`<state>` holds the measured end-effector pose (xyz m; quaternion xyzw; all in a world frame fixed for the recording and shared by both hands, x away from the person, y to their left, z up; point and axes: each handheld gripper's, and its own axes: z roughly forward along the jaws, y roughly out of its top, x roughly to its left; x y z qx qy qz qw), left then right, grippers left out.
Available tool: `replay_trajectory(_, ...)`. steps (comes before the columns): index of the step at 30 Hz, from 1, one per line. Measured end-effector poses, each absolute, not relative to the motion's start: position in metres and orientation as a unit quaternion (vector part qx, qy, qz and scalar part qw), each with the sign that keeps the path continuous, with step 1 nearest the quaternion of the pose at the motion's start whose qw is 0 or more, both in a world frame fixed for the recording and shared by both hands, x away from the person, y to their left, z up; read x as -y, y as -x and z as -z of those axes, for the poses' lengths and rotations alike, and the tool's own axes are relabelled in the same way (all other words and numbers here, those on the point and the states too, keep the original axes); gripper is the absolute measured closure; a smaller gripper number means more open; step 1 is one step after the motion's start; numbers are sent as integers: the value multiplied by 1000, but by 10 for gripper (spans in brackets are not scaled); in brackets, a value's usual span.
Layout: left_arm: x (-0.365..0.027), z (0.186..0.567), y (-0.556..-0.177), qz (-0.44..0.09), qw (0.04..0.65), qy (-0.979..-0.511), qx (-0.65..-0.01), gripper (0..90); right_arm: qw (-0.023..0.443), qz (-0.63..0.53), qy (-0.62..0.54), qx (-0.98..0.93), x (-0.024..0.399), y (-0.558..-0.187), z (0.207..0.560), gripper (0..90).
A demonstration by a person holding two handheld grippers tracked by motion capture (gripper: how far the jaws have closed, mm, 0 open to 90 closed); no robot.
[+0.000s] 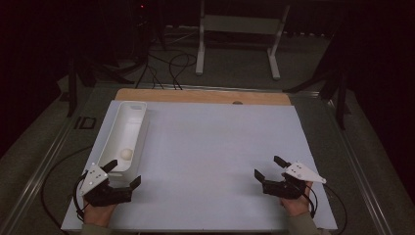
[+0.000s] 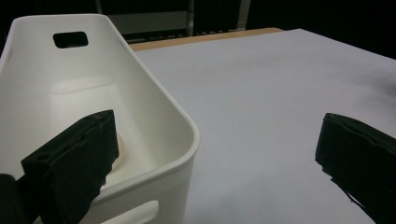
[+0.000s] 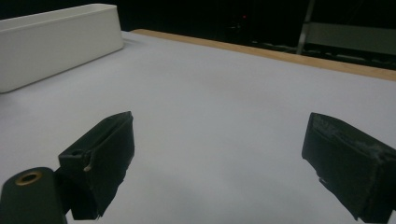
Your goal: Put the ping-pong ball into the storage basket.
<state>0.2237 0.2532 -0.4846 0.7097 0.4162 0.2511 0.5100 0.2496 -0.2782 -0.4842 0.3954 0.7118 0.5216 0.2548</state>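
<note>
- Dim room, white table with wooden far edge.
- Small pale ball in near end of white bin, at table's left.
- Probably light, smooth, prone to rolling; best pinched across its middle.
- Left gripper spread wide, straddling bin's near corner.
- Right gripper spread, empty, well apart.

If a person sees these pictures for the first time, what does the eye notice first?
First the long white bin at the table's left side, with a small pale ball lying in its near end. Then the two black grippers at the near edge, both open: the left gripper right beside the bin's near end, the right gripper over the bare white table.
</note>
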Motion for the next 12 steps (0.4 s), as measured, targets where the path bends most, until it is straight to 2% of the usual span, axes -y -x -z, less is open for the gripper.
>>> replay_trajectory(12,-252,486,-224,-257,508,-710,-415,0,262,-528,-404,-700,287,-250,486,87)
